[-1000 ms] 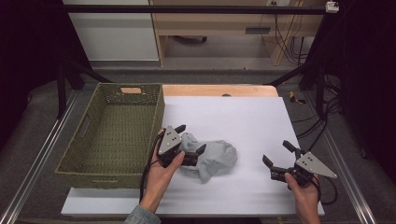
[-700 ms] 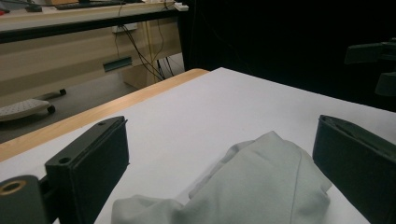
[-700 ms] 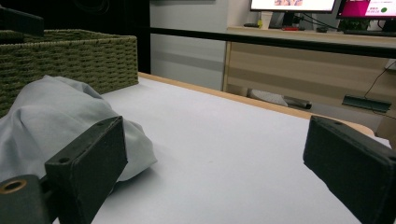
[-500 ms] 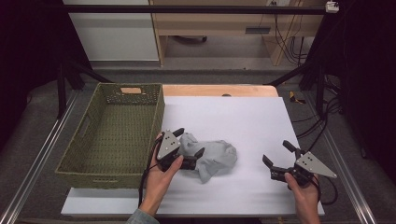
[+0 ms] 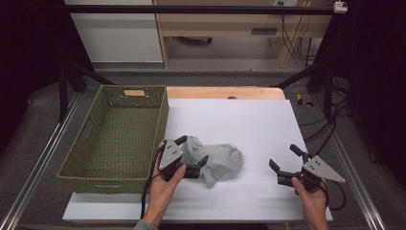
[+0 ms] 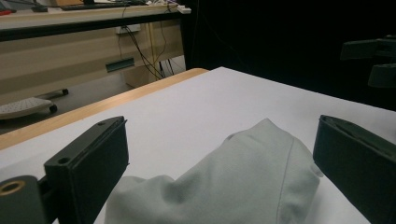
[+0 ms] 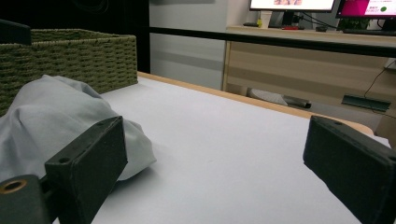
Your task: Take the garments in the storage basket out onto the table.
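Grey cloth [image 5: 216,162]: soft matt fabric, fine weave, creased, one stitched seam visible in the left gripper view. Basket [image 5: 115,136]: coarse woven olive fibre, rough texture. Table top [image 5: 249,124]: smooth matt white sheet over a light wood edge. Left gripper [image 5: 191,155] and right gripper [image 5: 283,158]: jaws matt black plastic, slightly grainy; top plates flat grey, dull metal look.

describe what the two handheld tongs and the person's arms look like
Both the left tongs and the right tongs have two blocky matte black jaws, a black body and a grey three-cornered plate on top. A black cable trails from each. A brass-coloured ring sits near each jaw base. A grey-blue sleeve cuff shows on the left arm.
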